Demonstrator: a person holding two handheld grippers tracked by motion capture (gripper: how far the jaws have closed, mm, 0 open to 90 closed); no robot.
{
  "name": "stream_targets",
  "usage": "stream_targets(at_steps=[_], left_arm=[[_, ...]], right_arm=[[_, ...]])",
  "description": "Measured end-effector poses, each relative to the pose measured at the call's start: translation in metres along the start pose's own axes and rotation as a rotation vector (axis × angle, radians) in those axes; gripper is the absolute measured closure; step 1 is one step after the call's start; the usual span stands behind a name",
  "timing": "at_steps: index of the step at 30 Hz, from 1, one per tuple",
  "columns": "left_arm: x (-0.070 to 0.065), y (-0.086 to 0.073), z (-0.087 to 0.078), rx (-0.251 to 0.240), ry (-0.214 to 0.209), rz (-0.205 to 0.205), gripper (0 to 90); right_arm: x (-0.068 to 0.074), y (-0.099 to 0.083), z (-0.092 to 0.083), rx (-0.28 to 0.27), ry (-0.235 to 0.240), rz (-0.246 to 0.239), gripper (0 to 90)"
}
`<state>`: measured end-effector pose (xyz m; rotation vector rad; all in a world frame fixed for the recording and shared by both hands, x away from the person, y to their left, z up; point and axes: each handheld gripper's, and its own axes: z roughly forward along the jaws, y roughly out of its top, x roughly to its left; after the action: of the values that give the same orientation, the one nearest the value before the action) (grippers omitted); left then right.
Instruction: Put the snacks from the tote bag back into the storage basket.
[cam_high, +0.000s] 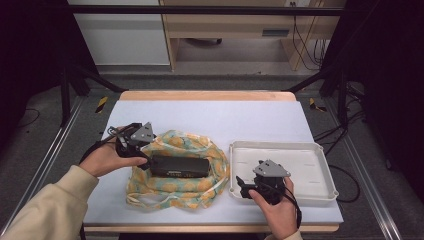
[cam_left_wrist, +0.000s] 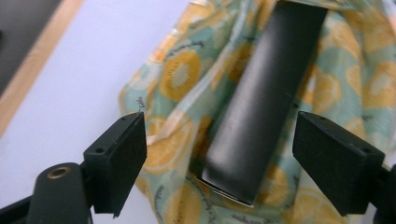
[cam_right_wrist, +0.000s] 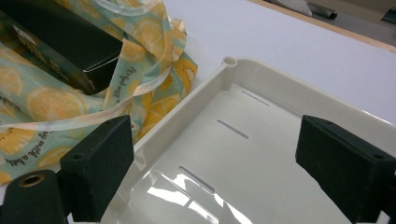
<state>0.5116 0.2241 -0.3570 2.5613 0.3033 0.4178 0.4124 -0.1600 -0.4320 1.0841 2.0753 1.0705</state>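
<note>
both grippers released, box resting on the lemon bag

left gripper (cam_high: 145, 159) sits in my left hand (cam_high: 107, 159) at the left end of the black box (cam_high: 180, 165), with its jaws spread wide. from the left gripper view i see the two black pads (cam_left_wrist: 122, 161) standing well clear on either side of the box's near end (cam_left_wrist: 261, 102), neither pressing on it, so nothing is gripped. the grey three-cornered plate on top of this gripper shows in the high view, just left of the bag.

the box is long, flat and dark, lying on its side across the lemon-print bag (cam_high: 175, 192). the bag is crumpled and spread on the pale sheet that covers the table (cam_high: 210, 120), left of centre, and its pale handle strap (cam_right_wrist: 74, 122) loops out along the edge nearest the tray. the bag's right edge lies just beside the tray's left wall; whether they touch i cannot tell.

right gripper (cam_high: 246, 186) is in my right hand (cam_high: 277, 210) at the near left corner of the white tray (cam_high: 320, 150). its jaws also stand wide apart and hold nothing. in the right gripper view one pad (cam_right_wrist: 100, 163) hangs over the tray's left rim and the other over the tray floor (cam_right_wrist: 261, 154), which is glossy, with short raised slots in a row. the tray lies flat on the sheet at the right side of the table.
</note>
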Motion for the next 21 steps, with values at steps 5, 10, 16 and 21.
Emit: stream_targets(at_steps=[5,10,16,21], left_arm=[[-0.006,0.007,0.005,0.063,-0.048,0.093,20.3],[-0.012,0.01,0.01,0.119,-0.069,0.152,26.5],[-0.015,0.005,0.023,0.173,-0.1,0.203,27.6],[-0.011,0.005,0.034,0.193,-0.114,0.215,27.6]], right_arm=[[0.0,0.0,0.001,0.003,0.005,-0.007,10.8],[0.0,-0.002,0.0,0.018,-0.002,-0.014,10.8],[-0.001,-0.004,0.003,0.044,-0.007,-0.008,11.0],[0.001,-0.005,0.005,0.061,-0.001,-0.018,11.1]])
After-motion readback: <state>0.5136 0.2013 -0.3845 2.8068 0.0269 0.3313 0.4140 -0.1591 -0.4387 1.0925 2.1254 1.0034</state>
